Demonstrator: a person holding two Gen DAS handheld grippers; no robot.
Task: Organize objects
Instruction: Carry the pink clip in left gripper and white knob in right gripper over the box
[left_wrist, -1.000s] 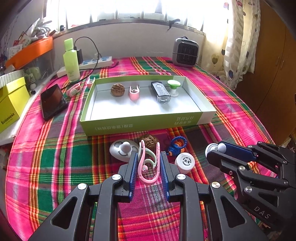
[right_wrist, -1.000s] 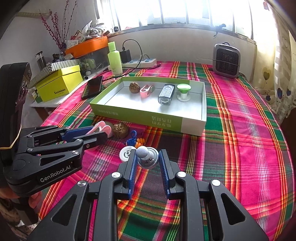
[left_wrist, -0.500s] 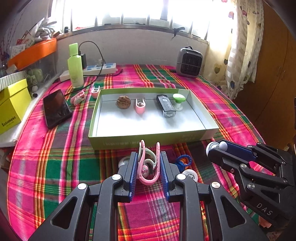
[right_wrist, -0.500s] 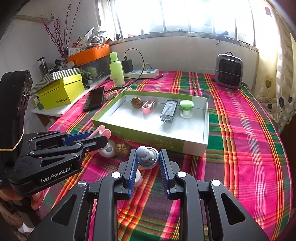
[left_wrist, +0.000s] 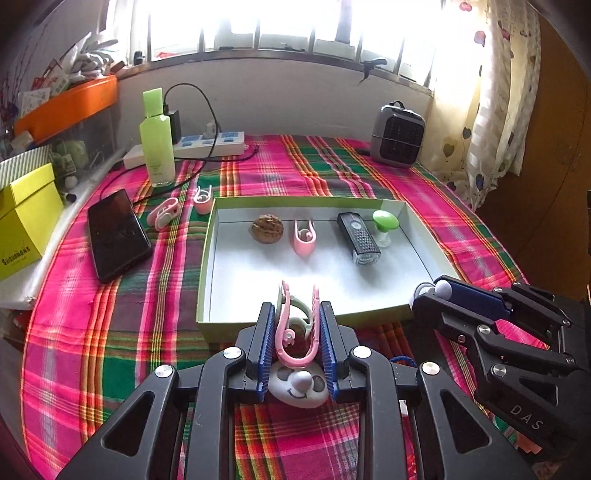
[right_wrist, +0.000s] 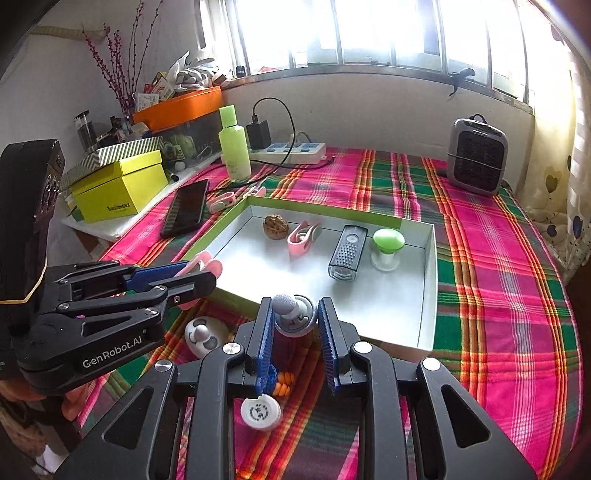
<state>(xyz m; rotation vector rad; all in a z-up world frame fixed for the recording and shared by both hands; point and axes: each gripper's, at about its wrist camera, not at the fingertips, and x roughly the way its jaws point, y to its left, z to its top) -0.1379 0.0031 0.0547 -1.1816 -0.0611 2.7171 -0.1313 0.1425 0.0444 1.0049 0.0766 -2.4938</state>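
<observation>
Left wrist view shows a plaid tablecloth (left_wrist: 369, 173) bearing a green-rimmed tray (left_wrist: 207, 266) that holds a walnut (left_wrist: 267, 229), a pink clip (left_wrist: 305, 240), a black grater (left_wrist: 358, 236) and a green-capped knob (left_wrist: 385, 225). Over the tray's near wall, the left gripper (left_wrist: 297, 325) is clamped on a pink-and-green clip (left_wrist: 295, 325). Beside it, the right gripper (right_wrist: 295, 319) pinches a grey knobbed piece (right_wrist: 293, 314), also at the near wall.

Black gripper (left_wrist: 297, 325) frames, blue ribbed pads (left_wrist: 266, 343), silver screws.
</observation>
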